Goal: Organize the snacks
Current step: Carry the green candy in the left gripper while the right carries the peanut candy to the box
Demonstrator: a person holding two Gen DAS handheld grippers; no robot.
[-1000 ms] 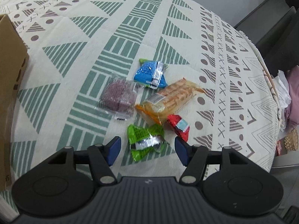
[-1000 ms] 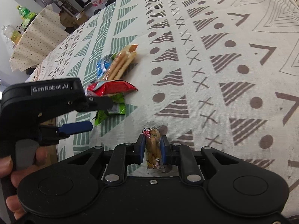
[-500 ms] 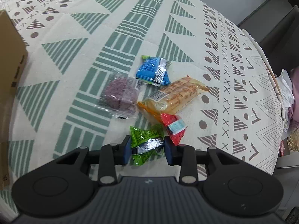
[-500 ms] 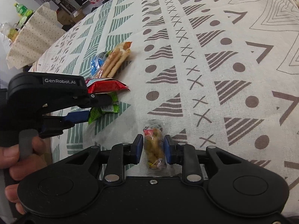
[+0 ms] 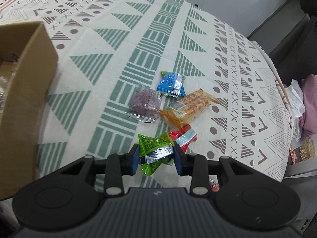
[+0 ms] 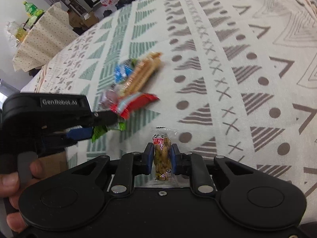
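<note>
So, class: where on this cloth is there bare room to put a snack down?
Bare cloth lies between the cardboard box and the purple packet, and beyond the blue packet. It is crowded around the biscuit pack and red packet.

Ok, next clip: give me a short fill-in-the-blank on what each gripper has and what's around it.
1. The left gripper is shut on the ___ packet.
2. The right gripper holds a clear packet with a ___ label at its top.
3. The red packet lies just in front of the long ___ biscuit packet.
4. The cardboard box stands on the ___ side of the left wrist view.

Missing words: green; red; orange; left
</note>
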